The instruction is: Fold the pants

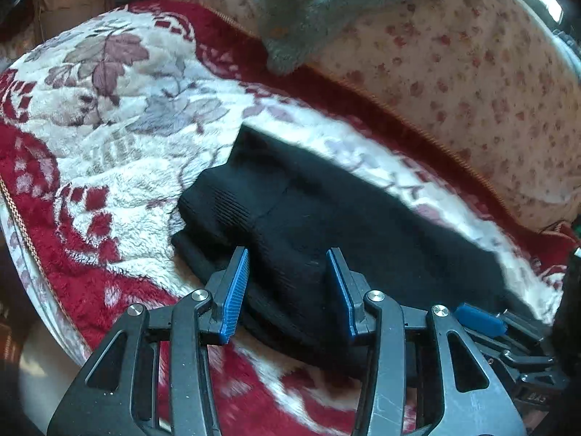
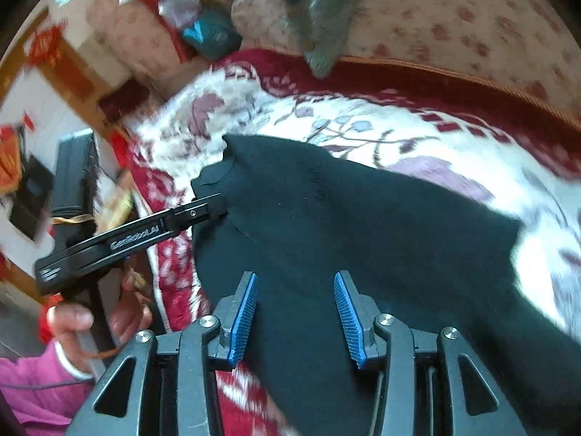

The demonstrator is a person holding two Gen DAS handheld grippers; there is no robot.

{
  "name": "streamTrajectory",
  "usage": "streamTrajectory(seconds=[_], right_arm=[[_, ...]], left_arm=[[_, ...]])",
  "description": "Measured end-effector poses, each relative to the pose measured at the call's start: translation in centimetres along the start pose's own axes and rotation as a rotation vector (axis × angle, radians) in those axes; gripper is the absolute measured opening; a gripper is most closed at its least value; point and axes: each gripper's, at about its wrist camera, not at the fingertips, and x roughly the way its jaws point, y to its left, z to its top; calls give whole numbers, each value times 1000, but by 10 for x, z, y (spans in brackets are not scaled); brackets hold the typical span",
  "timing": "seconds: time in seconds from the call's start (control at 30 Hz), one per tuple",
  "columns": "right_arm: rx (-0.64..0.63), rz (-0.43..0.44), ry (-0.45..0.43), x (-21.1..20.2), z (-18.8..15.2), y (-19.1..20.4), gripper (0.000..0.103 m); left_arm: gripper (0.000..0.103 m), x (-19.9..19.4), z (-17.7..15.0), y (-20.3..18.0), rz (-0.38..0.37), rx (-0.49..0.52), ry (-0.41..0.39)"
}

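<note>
Partly the black pants [image 2: 363,225] run past the frame's bottom edge.

Black plastic two-finger left gripper [image 1: 287,290] with ribbed blue pads [image 1: 236,290], silver pivot screws, white lettering (seen side-on), magenta knit sleeve [image 2: 32,378], white cuff

pants [image 1: 326,218] lie on blanket [image 1: 120,138]; cushion [image 1: 454,83] behind; left gripper [image 2: 218,207] at pants' left edge.

left claw [image 1: 288,267]: parted, angled down | right claw [image 2: 296,290]: parted, angled down
</note>
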Motion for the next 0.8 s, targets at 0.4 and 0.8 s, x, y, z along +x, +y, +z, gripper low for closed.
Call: streamTrajectory(seconds=[0.4, 0.8], right_arm=[[308, -210, -214, -187, -114, -93, 48], [682, -254, -374, -288, -228, -164, 50]], left_arm=[[58, -21, -16, -146, -412, 289, 118], [58, 24, -75, -336, -665, 690, 367]])
